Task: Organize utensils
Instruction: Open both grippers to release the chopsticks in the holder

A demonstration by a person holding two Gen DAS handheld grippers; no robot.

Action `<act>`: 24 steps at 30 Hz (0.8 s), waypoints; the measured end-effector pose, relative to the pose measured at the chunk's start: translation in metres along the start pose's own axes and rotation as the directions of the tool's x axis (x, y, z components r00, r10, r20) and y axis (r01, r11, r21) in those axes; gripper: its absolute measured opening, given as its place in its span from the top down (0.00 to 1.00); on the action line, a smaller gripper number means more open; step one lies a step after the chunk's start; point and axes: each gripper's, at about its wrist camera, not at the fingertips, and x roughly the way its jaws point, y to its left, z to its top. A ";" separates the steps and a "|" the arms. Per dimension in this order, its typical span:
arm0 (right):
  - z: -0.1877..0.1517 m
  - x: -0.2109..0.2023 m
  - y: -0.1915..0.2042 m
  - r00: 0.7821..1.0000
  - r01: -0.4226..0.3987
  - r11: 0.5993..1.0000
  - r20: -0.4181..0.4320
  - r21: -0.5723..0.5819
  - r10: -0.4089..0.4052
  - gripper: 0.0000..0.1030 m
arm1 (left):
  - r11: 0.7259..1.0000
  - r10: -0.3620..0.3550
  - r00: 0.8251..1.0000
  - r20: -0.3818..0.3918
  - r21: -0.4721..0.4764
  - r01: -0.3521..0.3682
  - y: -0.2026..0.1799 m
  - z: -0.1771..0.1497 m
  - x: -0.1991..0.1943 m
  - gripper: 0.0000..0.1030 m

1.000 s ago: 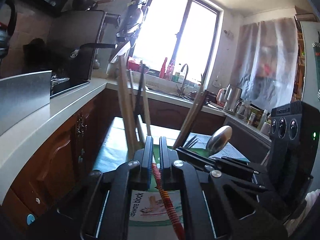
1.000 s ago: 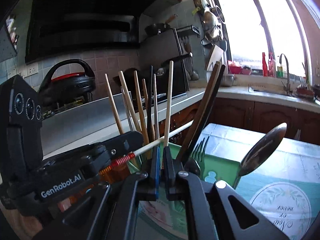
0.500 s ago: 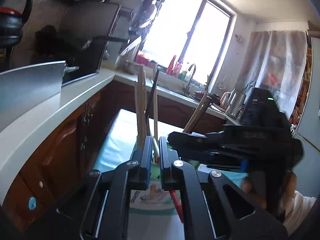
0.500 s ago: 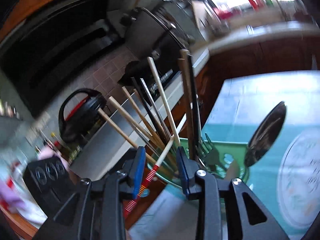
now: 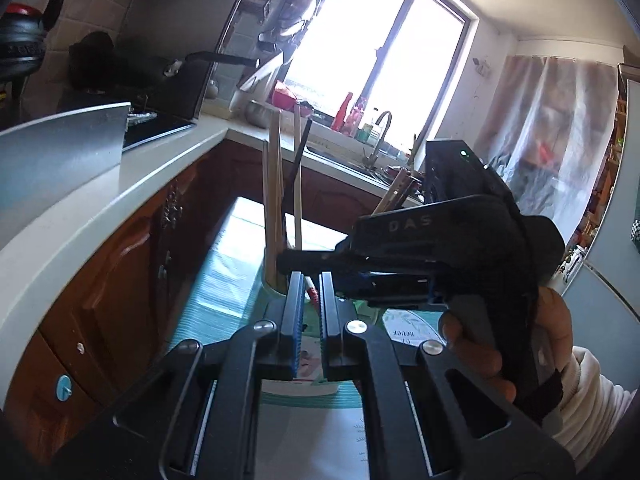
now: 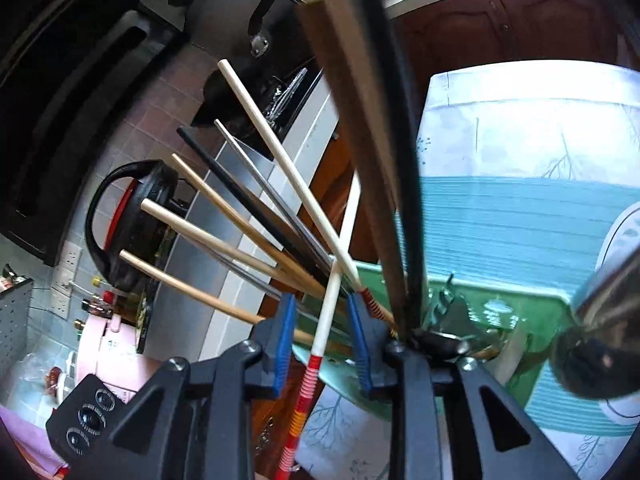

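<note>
Above the green holder (image 6: 532, 312), most chopsticks already stand inside. One striped chopstick (image 6: 320, 344) remains between the right gripper (image 6: 322, 320) pads, which have just been narrowing without yet pinching; the left gripper (image 5: 308, 292) pinches its red end.

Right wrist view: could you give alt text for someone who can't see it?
The right hand-held gripper stands open around a white chopstick with a red-striped end. Behind it, a green holder bristles with chopsticks on a blue-patterned tablecloth.

Blown-out window (image 5: 372, 60) backlight; fisheye edges dark; near utensils blurred
</note>
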 end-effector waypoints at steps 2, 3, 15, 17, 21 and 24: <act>0.002 0.002 0.000 1.000 0.000 1.000 -0.021 0.011 0.000 0.85 | 1.000 -0.009 1.000 -0.015 -0.008 0.008 -0.001 -0.002 0.002 0.97; 0.004 0.003 -0.002 0.999 0.006 1.000 -0.034 0.011 -0.006 0.92 | 1.000 -0.009 1.000 -0.017 -0.010 0.009 -0.002 -0.002 0.002 0.97; -0.027 -0.038 0.020 0.952 0.009 0.958 0.297 -0.285 0.079 0.95 | 1.000 -0.003 1.000 0.010 -0.028 0.004 0.000 -0.008 0.003 0.97; -0.035 -0.048 0.028 0.902 0.053 0.936 0.419 -0.349 0.105 0.95 | 0.999 0.000 1.000 0.011 -0.034 0.000 0.003 -0.009 0.003 0.97; -0.049 -0.053 0.048 0.778 0.189 0.880 0.613 -0.436 0.137 0.95 | 0.999 0.008 1.000 0.020 -0.046 -0.007 0.009 -0.009 0.000 0.97; -0.051 -0.046 0.052 0.712 0.261 0.856 0.688 -0.447 0.142 0.95 | 0.998 0.015 1.000 0.023 -0.053 -0.013 0.015 -0.010 0.000 0.97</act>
